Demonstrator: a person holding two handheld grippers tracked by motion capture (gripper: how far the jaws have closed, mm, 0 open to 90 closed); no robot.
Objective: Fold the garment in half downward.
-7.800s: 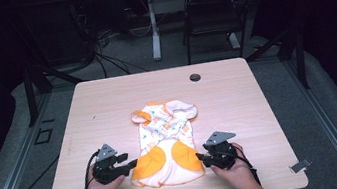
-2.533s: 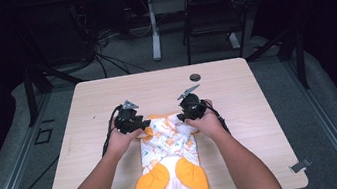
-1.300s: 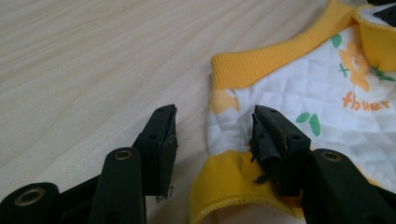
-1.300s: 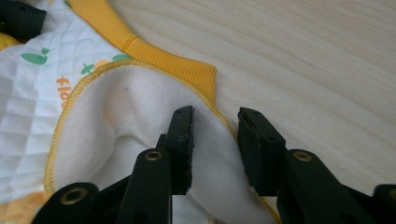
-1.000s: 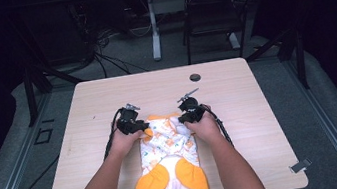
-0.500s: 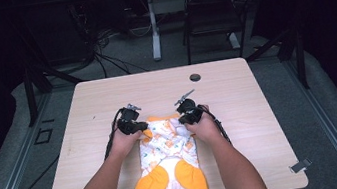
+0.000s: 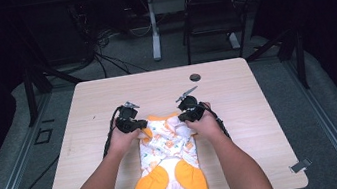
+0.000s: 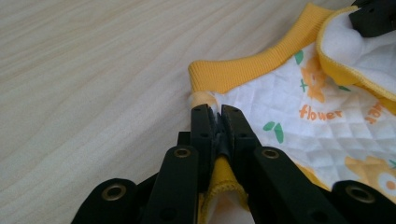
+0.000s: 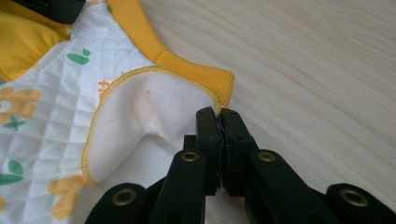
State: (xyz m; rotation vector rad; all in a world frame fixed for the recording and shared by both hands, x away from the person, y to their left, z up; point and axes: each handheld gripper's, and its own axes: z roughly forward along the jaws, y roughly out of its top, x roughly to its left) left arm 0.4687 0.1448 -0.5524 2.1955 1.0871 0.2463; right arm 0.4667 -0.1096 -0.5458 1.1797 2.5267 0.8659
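A small quilted white garment with orange flower print and yellow-orange ribbed trim [image 7: 170, 167] lies flat on the pale wood-grain table [image 7: 272, 124], its long axis running from the person's edge toward the far side. The two orange rounded panels sit at the near end; the ribbed hem is at the far end, where both hands work.

The left gripper [image 8: 215, 122] has just been closing, and its jaws now pinch the garment's far left corner: a fold of yellow-edged cloth is squeezed between the black pads, with the ribbed band just beyond the tips. The right gripper [image 9: 219, 120] has likewise just been closing and clamps the far right corner, where the white fleecy lining turns up beside the ribbed trim. In the high view the left gripper [image 7: 130, 123] and right gripper [image 7: 190, 111] sit level with each other across the garment's width, one at each far corner, so neither hand is nearer.

That symmetry is what the next move seems to turn on. The rest of the garment lies toward the person from both sets of jaws, so a fold would likely carry the far edge back along the long axis over the orange panels. How much cloth the right jaws hold is hard to judge, perhaps only the edge.
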